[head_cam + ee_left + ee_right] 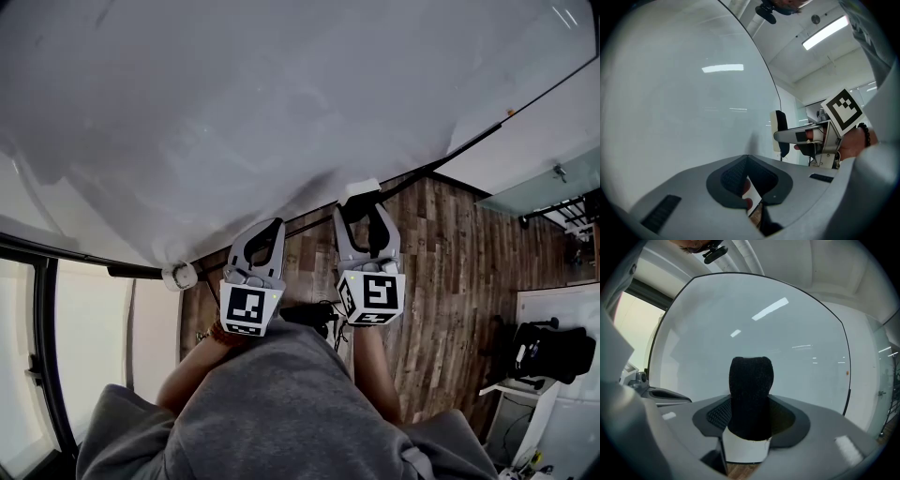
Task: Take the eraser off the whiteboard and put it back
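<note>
the right gripper (pixel 361 202) (pixel 750 420) is clamped on the eraser (pixel 359 190) (pixel 750 397), its jaws pressing the white body from either side while the black felt stands up toward 12 o'clock in the right gripper view. ahead of it spreads the whiteboard (pixel 234 112) (pixel 792 333), bare and glossy with ceiling lights mirrored in it. in the left gripper view the eraser (pixel 780 133) sits at 3 o'clock, close by the whiteboard's (pixel 684 93) dark edge; it seems just off the surface, though contact is hard to judge. the left gripper (pixel 274 228) (pixel 747 161) has its jaws together with nothing between them, and in the head view it hangs at 9 o'clock of the right gripper, near it but apart. a wooden floor (pixel 459 253) shows at 3 o'clock.
</note>
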{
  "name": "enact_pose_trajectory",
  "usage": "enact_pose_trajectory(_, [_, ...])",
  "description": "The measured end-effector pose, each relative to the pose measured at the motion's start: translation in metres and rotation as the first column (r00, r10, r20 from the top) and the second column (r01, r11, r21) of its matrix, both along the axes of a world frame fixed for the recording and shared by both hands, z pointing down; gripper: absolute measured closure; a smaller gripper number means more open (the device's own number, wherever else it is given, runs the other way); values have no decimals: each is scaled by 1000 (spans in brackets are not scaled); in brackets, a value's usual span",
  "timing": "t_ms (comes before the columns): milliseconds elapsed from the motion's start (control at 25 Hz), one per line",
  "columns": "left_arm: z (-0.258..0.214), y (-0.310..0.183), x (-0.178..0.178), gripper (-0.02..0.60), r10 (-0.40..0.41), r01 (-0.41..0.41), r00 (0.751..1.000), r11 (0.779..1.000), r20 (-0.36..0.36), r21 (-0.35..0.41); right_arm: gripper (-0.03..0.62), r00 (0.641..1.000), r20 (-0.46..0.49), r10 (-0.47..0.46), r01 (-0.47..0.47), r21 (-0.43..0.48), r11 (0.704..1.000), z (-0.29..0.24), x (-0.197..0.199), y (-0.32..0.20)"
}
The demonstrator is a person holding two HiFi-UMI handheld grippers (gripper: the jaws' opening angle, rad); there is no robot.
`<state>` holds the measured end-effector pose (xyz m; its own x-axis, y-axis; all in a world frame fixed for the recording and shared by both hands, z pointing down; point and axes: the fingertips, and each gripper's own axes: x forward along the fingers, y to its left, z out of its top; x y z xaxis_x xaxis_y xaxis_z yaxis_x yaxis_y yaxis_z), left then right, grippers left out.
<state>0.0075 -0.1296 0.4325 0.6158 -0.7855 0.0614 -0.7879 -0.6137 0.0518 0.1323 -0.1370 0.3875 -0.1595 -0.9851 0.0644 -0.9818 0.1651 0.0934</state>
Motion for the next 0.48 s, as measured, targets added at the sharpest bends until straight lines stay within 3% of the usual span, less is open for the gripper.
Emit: enact_pose_trajectory(480, [0, -5, -4, 575, -14, 14, 1000, 1000, 16, 5, 356, 999, 1, -41, 41, -4, 999, 2, -12, -11])
